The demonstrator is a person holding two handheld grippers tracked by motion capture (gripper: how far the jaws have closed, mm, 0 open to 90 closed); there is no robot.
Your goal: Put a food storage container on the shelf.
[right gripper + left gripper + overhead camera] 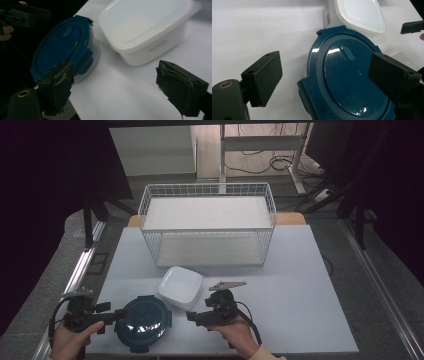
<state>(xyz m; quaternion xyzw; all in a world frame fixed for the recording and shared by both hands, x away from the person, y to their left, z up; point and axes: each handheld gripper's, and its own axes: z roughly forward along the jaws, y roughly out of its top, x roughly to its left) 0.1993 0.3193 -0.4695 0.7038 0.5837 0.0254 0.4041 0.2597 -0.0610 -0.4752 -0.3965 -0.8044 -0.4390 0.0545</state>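
A round container with a dark blue clip lid (144, 322) sits near the table's front edge, left of centre. A white square lidded container (181, 286) stands just behind it to the right, close against it. My left gripper (119, 313) is at the blue container's left rim. Its jaws are open, and in the left gripper view (324, 66) they stand wide apart over the blue lid (347, 75) without pressing on it. My right gripper (192, 316) lies level to the right of the blue container, pointing left. It is open (117, 82) with nothing between its jaws, facing the blue container (62, 47) and the white container (145, 27).
A white wire basket rack (207, 222) with two shelves stands at the back of the grey-white table (290, 290). The table's right half is bare. Dark floor, rails and cables surround the table.
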